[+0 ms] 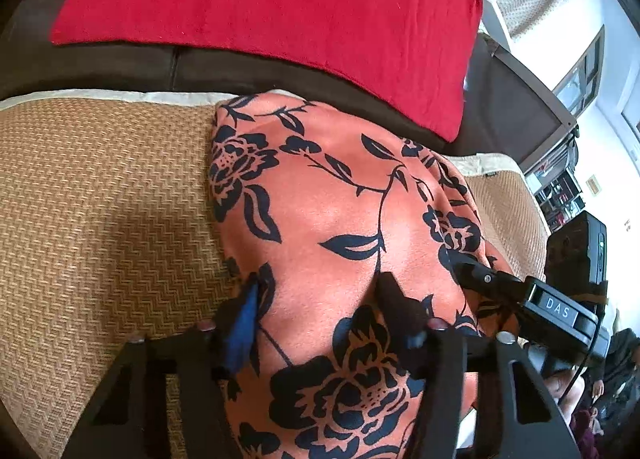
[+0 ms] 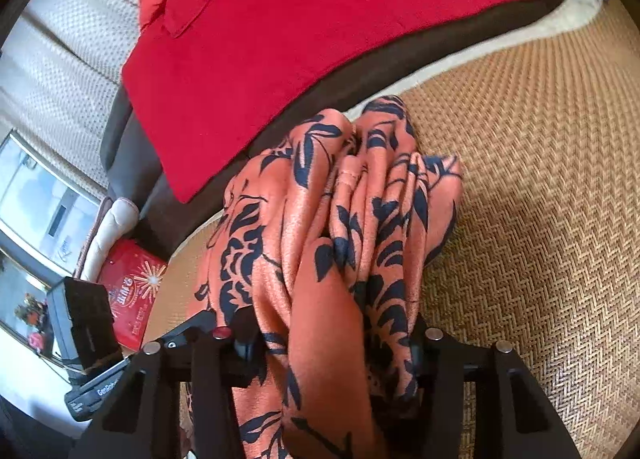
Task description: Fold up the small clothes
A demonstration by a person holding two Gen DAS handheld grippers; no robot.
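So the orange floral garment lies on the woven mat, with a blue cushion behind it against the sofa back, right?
Not quite: the cushion is red, not blue, as the left wrist view shows. The orange floral garment does lie on the woven mat.

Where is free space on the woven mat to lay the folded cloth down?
The tan woven mat is bare between the orange satin garment with black flowers and the dark brown sofa back. The middle is crowded: the garment, the left gripper, the right gripper. The red cloth covers the sofa back.
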